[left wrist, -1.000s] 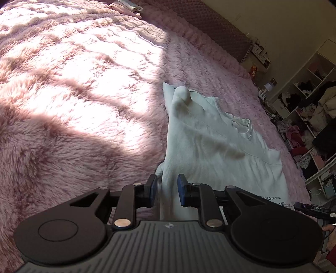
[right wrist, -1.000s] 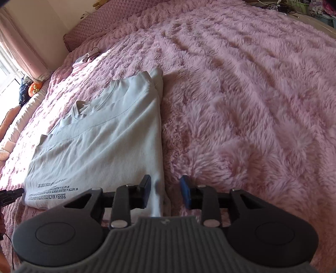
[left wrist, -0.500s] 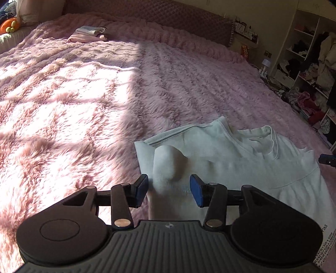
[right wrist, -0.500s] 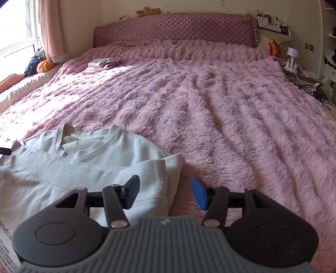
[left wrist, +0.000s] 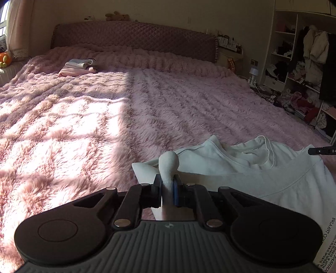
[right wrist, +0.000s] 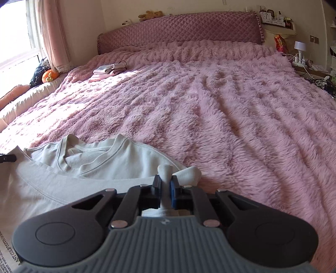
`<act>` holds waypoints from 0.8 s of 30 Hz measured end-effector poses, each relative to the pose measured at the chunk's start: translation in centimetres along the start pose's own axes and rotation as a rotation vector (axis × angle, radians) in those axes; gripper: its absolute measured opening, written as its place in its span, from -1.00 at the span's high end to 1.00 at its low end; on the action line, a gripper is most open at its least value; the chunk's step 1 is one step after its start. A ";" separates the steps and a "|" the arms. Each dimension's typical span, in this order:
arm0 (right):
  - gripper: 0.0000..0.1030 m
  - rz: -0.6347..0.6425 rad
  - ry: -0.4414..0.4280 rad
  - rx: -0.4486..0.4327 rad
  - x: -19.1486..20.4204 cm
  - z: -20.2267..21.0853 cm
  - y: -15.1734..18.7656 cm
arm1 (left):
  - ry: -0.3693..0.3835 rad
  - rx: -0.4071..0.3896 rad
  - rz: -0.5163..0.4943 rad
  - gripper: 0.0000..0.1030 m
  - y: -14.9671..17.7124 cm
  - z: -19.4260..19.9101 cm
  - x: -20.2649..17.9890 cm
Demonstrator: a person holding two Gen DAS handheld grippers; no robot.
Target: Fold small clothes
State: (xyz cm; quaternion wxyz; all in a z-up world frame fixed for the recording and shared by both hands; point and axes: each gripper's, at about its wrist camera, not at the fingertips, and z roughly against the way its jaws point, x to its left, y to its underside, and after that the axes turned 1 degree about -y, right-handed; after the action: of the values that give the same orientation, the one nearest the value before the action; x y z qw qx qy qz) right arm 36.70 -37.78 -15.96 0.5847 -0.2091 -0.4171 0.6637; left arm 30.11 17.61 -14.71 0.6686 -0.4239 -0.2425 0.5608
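my left gripper (left wrist: 167, 187) is clamped on the pale shirt (left wrist: 241, 168), pads pinched tight w/ a bunched nub of fabric sticking up just past the tips. rest of the shirt spreads off to the right of that gripper, collar ahead-right, printed text at the far right edge near the gripper body. my right gripper (right wrist: 166, 187) is also clamped on the shirt (right wrist: 94, 166), a small fold of cloth poking up between the closed pads, another lump of fabric just ahead-right of it. from that side the shirt runs off to the left, neckline ahead-left, lying flat on the pink fuzzy blanket (right wrist: 231, 115). far ahead and left of both grippers, a small stack of folded clothes (left wrist: 78, 66) sits on the blanket near the quilted headboard (left wrist: 134, 40). plush toy (right wrist: 150, 15) on top of the headboard. open shelves (left wrist: 300, 69) w/ clutter well off to the right of the left gripper. sun patch covers the blanket to its left.
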 end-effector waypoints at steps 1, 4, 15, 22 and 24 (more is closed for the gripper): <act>0.94 -0.014 0.007 -0.012 -0.1 0.1 -0.1 | 0.006 -0.016 0.034 0.79 -0.3 -0.2 0.3; 0.95 -0.041 0.043 -0.012 -0.4 -0.7 -0.2 | 0.001 -0.007 0.118 0.79 -0.3 -1.7 1.2; 0.59 0.002 0.107 -0.021 0.5 0.0 0.7 | -0.137 0.085 0.098 0.24 -0.4 -1.2 2.0; 0.49 0.072 -0.103 -0.068 7.8 9.3 3.1 | -0.017 -0.001 0.150 0.08 1.4 7.6 -3.3; 0.48 0.115 -0.137 -0.056 10.6 11.1 4.8 | 0.012 0.026 0.172 -0.03 2.8 9.2 -5.6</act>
State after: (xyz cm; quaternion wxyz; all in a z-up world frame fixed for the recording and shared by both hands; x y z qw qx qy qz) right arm 22.94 -31.01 -11.32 0.5095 -0.2033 -0.4618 0.6970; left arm 19.75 15.03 -11.41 0.6249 -0.4377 -0.1942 0.6166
